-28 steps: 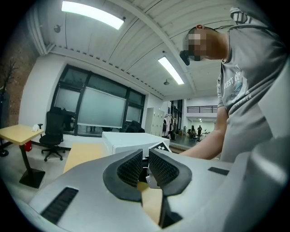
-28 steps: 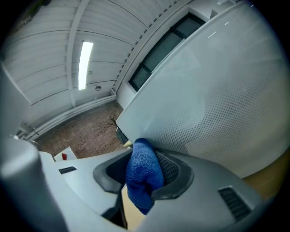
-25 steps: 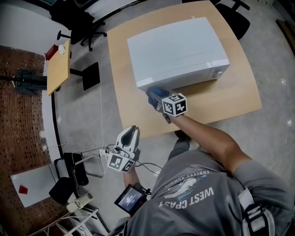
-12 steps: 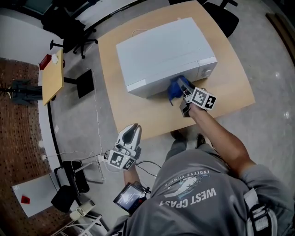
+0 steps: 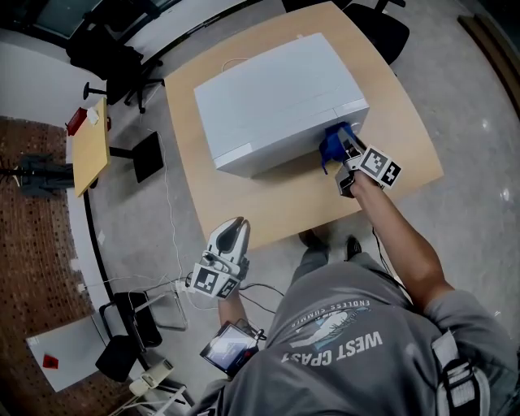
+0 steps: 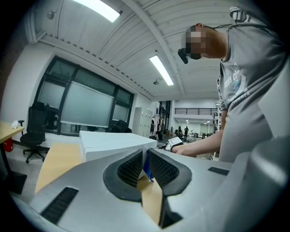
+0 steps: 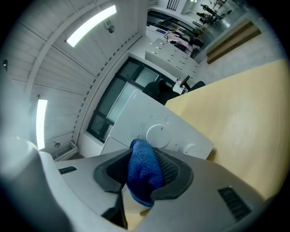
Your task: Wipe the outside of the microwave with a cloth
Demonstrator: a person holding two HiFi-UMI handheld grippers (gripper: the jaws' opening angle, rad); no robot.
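A white microwave [image 5: 272,93] stands on a wooden table [image 5: 390,175]. My right gripper [image 5: 341,148] is shut on a bunched blue cloth [image 5: 330,146] and holds it against the right end of the microwave's front, by the control panel. In the right gripper view the cloth [image 7: 144,171] fills the jaws, and the microwave's panel [image 7: 136,115] with a round knob [image 7: 158,134] lies just ahead. My left gripper [image 5: 233,231] hangs shut and empty off the table's near edge. The left gripper view shows the microwave [image 6: 108,142] beyond its closed jaws.
A small wooden side table [image 5: 89,142] and office chairs [image 5: 110,41] stand at the left. Another black chair [image 5: 382,24] sits behind the table. Cables and a small screen device [image 5: 230,348] lie near the person's feet, with a folding stool [image 5: 138,309] beside them.
My right gripper has carried the blue cloth rightward along the microwave's front, from its left end to the control panel end. The left gripper has stayed low by the table's near edge.
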